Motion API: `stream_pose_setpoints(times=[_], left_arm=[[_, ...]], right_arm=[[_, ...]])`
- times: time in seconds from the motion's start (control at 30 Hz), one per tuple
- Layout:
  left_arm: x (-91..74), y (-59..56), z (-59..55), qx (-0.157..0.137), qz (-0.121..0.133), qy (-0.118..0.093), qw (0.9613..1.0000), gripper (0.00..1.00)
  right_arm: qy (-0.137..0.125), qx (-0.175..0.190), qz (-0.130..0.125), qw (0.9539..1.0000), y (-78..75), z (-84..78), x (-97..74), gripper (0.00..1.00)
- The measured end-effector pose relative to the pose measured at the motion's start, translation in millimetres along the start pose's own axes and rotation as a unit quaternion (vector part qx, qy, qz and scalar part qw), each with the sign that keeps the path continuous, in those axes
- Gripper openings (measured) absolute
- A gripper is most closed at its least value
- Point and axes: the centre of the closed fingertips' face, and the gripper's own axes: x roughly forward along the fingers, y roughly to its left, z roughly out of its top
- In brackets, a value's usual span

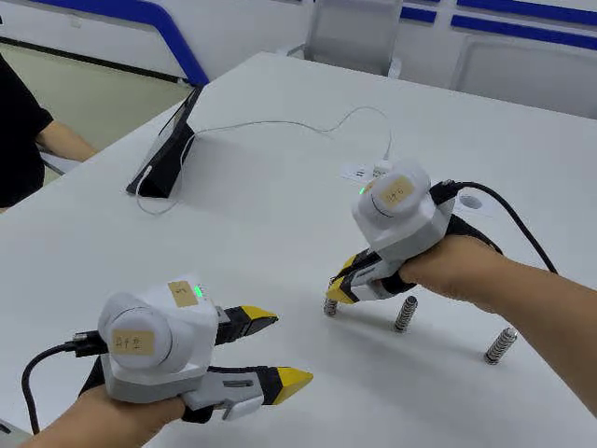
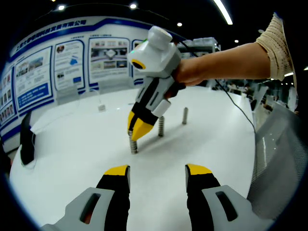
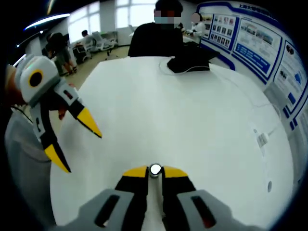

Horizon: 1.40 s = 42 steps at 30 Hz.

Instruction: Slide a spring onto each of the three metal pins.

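Right tongs (image 1: 338, 293) clamping a pin (image 3: 155, 169), left tongs (image 1: 284, 347) agape, handwritten labels (image 1: 132, 342) illegible.

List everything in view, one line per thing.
Table: 1, white, under everything.
Pins: 3, grey metal, standing in a row on the table's near right.
Springs: silver coils, one visible on each pin.
Tablet: 1, black, propped at the table's far left.
Cable: 1, white, running from the tablet to the adapter.
Adapter: 1, white, behind the right gripper.
Chair: 1, grey, beyond the table.
Person: 1, in black, seated at left.
Left gripper: white with yellow tips, open, near left.
Right gripper: same colours, closed on the leftmost pin.
Hands: 2, one holding each gripper.
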Motion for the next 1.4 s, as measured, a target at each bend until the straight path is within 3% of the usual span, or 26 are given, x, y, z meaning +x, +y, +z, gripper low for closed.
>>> stream_pose_setpoints(times=[0.7,1.03,1.4], left_arm=[[-0.5,2.1,3.1,0.002,0.001,-0.001,1.0,0.47],[0.9,3.4,5.8,0.003,0.002,0.0,1.0,0.49],[1.9,3.0,11.2,0.003,0.005,-0.002,1.0,0.52]], right_arm=[[0.003,0.0,-0.005,1.0,2.8,-3.9,2.1,0.16],[-0.01,-0.006,-0.016,0.9998,5.4,-4.4,-12.9,0.21],[-0.044,-0.001,-0.032,0.9985,12.1,-3.4,-37.8,0.24]])
